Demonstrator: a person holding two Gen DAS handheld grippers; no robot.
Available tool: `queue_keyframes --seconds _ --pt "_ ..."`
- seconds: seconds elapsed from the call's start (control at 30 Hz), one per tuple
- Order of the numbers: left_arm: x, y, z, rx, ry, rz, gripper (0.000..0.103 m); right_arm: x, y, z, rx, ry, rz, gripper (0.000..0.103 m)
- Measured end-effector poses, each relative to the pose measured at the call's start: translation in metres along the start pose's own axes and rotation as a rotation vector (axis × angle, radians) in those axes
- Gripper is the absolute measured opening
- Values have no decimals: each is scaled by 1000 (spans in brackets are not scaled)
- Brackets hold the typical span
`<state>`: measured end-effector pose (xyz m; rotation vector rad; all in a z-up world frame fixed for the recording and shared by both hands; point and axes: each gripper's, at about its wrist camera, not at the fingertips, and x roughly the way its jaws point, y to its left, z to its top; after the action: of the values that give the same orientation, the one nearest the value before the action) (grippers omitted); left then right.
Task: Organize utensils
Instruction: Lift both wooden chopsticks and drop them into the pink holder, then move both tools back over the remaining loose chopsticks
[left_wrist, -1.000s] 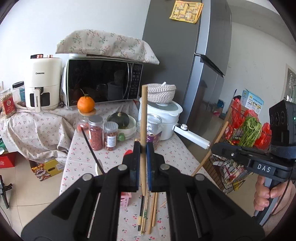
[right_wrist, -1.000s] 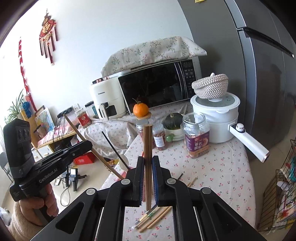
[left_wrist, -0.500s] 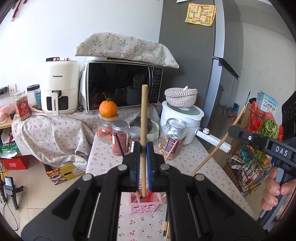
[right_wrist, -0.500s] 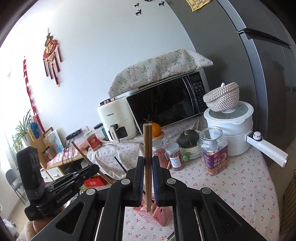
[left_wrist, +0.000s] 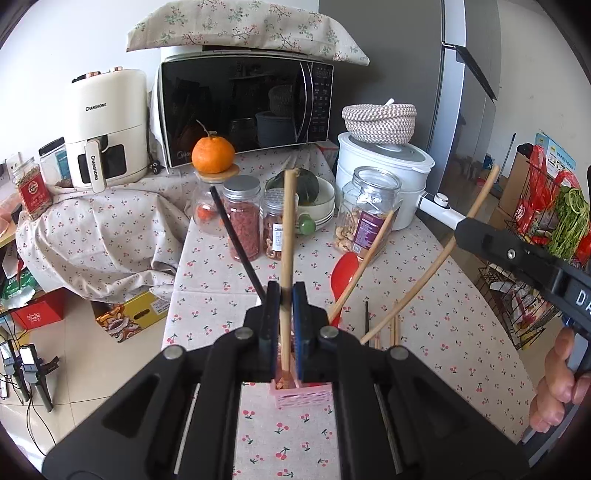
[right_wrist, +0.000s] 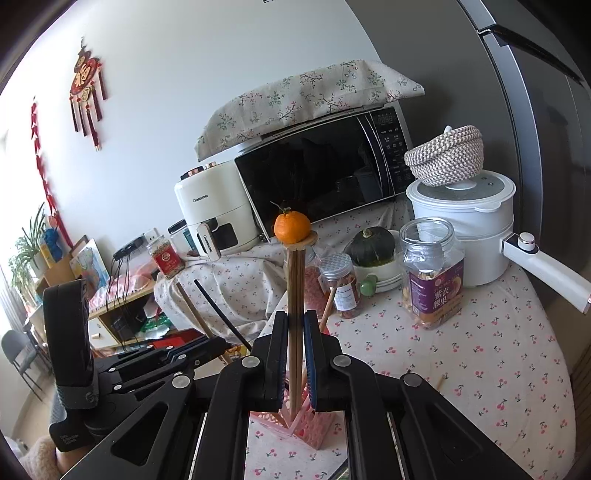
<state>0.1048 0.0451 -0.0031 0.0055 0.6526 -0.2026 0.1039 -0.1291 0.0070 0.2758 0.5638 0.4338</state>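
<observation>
The left gripper (left_wrist: 283, 295) squeezes one chopstick (left_wrist: 287, 229) straight up, so it can drop into the pink holder (left_wrist: 301, 396) at the bottom middle. The right gripper (right_wrist: 295, 334) pinches a pair (right_wrist: 295, 295) above the same holder (right_wrist: 314, 428).

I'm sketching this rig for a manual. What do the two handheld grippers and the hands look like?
Both are matte black with silver rivets and blue finger pads. The left gripper reads "GenRoboAI" on its handle; the right gripper shows white "DA" lettering. A bare right hand grips its handle; no cables show.
</observation>
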Motion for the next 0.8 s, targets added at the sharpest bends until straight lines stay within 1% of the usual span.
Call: queue_keyframes --seconds 0.07,0.13,0.2,0.23,0.3,0.33,0.4,0.43,0.47,0.5,0.53,0.57,0.6,0.63,0.67,0.8 --pt "3 2 0 -20 13 -6 8 6 -1 -2 -2 13 -5 9" --pt "2 3 0 -34 23 -21 13 12 -1 -4 -1 28 -8 9" --pt "-2 2 0 -35 18 -22 27 17 -2 -5 0 39 -10 9" --pt "-5 2 0 -31 13 -19 30 20 -2 -6 -1 43 -11 9" --pt "-11 1 -1 -26 6 -17 41 24 -3 -7 -1 51 -13 9" --pt "-15 2 -2 -25 4 -15 44 26 -3 -7 1 56 -13 9" --pt "-20 4 -4 -30 -3 -2 56 31 -5 -8 7 73 -10 10" --pt "-22 6 -5 -35 -8 10 60 34 -6 -8 15 83 -8 10" --pt "-23 8 -6 -40 -16 24 69 36 -7 -8 26 92 -5 13" --pt "-24 9 -8 -44 -21 37 74 37 -9 -9 37 99 -1 15" --pt "-24 10 -10 -46 -20 47 76 37 -10 -9 45 102 4 21" --pt "-24 11 -12 -48 -16 49 77 36 -11 -8 51 102 6 29" --pt "-23 12 -14 -51 -10 49 78 34 -12 -7 56 97 7 35" --pt "-23 12 -16 -55 -4 51 79 30 -13 -5 62 87 9 46" --pt "-22 13 -18 -59 1 55 81 26 -14 -4 68 75 13 54" --pt "-19 15 -24 -88 28 37 85 10 -19 3 81 53 24 63"
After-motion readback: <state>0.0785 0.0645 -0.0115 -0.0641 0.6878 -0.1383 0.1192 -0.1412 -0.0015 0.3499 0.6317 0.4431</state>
